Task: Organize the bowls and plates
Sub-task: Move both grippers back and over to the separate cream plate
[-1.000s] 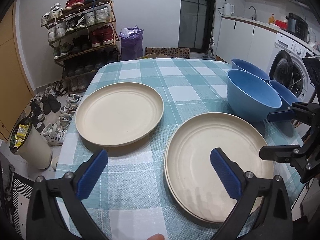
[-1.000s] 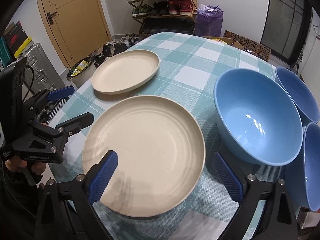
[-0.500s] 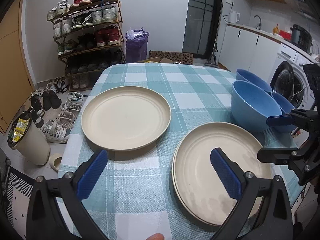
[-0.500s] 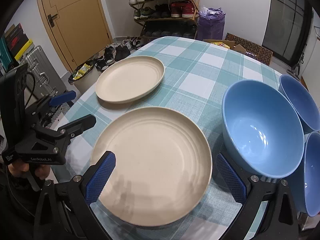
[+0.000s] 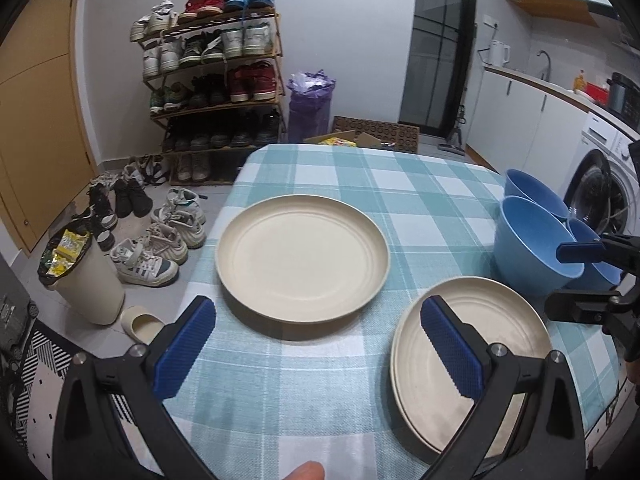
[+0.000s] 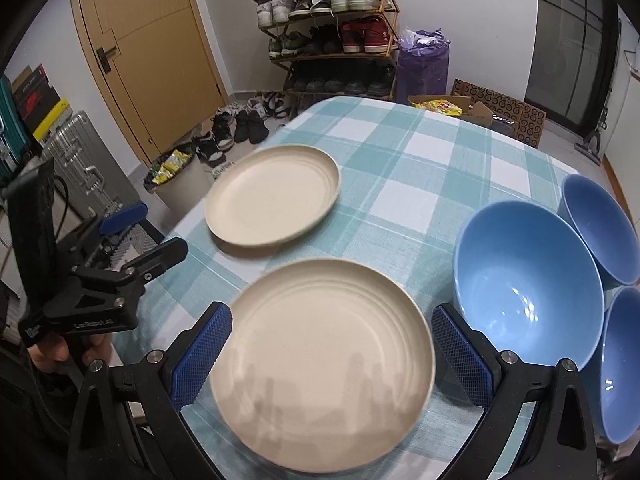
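A single cream plate (image 5: 302, 256) (image 6: 272, 194) lies on the teal checked table (image 5: 400, 184). To its right is a stack of cream plates (image 5: 476, 344) (image 6: 324, 360), two rims showing. Three blue bowls sit at the right edge: a large one (image 5: 532, 240) (image 6: 524, 304), one behind it (image 5: 528, 188) (image 6: 600, 224) and one nearer (image 5: 592, 260) (image 6: 624, 364). My left gripper (image 5: 316, 344) (image 6: 148, 232) is open above the near table edge, holding nothing. My right gripper (image 6: 330, 356) (image 5: 568, 278) is open, straddling the stack from above without touching it.
A shoe rack (image 5: 212, 76) and loose shoes (image 5: 160, 240) stand beyond the table's left side, with a lined bin (image 5: 84, 276) on the floor. A washing machine (image 5: 608, 196) is close behind the bowls. A person's hand (image 6: 60, 352) holds the left gripper.
Both grippers have drawn back and up from the table, so plates and bowls look smaller and farther. Nothing was grasped or moved.
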Motion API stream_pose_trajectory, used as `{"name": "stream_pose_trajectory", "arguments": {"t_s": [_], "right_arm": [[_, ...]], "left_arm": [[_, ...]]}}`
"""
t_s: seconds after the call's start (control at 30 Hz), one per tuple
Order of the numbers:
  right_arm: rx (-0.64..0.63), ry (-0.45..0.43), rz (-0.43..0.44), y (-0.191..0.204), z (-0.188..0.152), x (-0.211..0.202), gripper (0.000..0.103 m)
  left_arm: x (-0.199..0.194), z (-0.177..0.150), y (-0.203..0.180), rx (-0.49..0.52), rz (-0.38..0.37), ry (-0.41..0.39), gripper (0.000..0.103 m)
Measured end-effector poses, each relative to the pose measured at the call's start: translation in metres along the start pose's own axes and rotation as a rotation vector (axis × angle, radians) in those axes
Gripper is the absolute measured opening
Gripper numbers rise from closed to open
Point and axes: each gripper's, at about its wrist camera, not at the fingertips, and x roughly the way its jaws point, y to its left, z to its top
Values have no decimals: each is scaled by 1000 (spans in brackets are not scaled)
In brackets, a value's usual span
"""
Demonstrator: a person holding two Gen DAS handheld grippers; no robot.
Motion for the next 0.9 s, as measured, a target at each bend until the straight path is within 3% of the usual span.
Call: {"name": "stream_pose_trajectory", "arguments": {"t_s": [0.4,0.5,0.9], "right_arm": [[12,-44,47,10,26,2,102],[0,-57,30,15,31,-2,102],[-28,-89,-3,27,54,-1,102]], "left_arm": [[7,20,18,-40,54,-21,103],[9,20,25,-64,42,-27,103],[28,14,36,-86,126,-30,103]]}}
